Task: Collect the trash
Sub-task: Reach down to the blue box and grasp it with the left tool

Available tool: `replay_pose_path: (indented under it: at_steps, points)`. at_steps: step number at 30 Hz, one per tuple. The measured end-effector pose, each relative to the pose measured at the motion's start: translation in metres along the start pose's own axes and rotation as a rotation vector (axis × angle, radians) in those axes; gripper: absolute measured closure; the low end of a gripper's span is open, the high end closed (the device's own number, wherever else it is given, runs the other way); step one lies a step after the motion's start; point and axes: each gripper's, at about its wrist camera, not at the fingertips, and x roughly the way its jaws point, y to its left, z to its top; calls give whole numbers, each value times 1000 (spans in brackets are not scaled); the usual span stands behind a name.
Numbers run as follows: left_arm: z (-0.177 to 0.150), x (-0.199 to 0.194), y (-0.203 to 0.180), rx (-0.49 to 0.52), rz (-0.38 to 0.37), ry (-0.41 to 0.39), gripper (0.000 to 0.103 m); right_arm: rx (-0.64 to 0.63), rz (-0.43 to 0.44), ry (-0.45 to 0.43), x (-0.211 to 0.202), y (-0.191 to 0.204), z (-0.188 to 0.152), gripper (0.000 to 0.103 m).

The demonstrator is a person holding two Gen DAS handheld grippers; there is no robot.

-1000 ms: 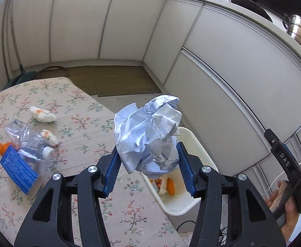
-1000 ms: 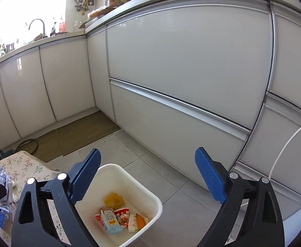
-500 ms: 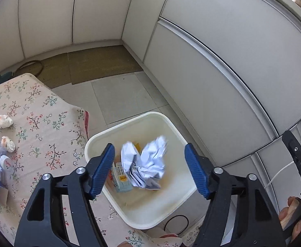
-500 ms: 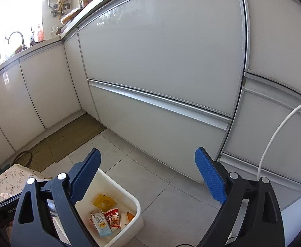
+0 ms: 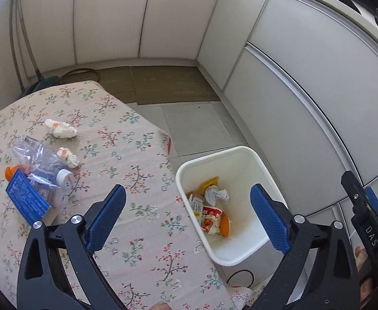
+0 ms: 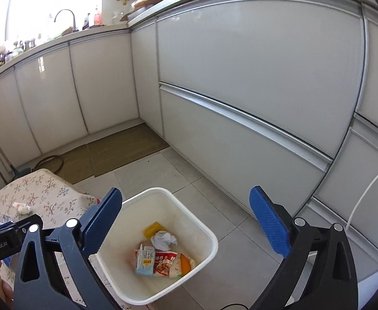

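1. Step rn: drop-off looks done. The left gripper (image 5: 186,214) has jaws that just finished opening, spread wide w/ nothing between them. The crumpled paper ball (image 5: 216,193) sits in the white bin (image 5: 264,165), not in any grip.
2. The right gripper (image 6: 186,219) is also wide open and empty, hanging over the bin.
3. Bin contents: paper ball, a yellow wrapper (image 6: 152,228), a small milk carton (image 6: 145,259), a red snack packet (image 6: 167,262), plus an orange bit (image 6: 185,262). Plenty of room left imo.
4. Still on the floral table (image 5: 137,180): two tissue wads (image 5: 61,129) (image 5: 68,156), a squashed clear bottle (image 5: 40,162), a blue box (image 5: 26,197), an orange cap (image 5: 8,171).
5. Next, prob swing the left one back over the table. Tissues look easiest; the bottle's crinkly, needs a firm pinch.
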Motion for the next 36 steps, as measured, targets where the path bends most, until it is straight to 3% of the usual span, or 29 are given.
replay_pose_path:
  at_steps: [7,14,21,25,28,32,36]
  points:
    - [-13,-24,59,-56,83,-10,8,-128,97,-6,-12,69,-11,7]
    - [-22,-37,129,-182,180,3,8,-238,178,6,-20,130,-27,7]
    - [-32,-23,214,-427,248,41,8,-320,226,27,-24,175,-43,7]
    - [-36,3,253,-592,227,109,8,-348,226,46,-19,186,-48,7]
    - [-34,17,263,-642,222,132,8,-344,229,72,-13,187,-48,7]
    - [-31,32,258,-622,213,147,10,-339,226,105,-3,190,-49,7]
    - [-34,39,255,-577,205,180,30,-341,232,133,5,195,-50,7]
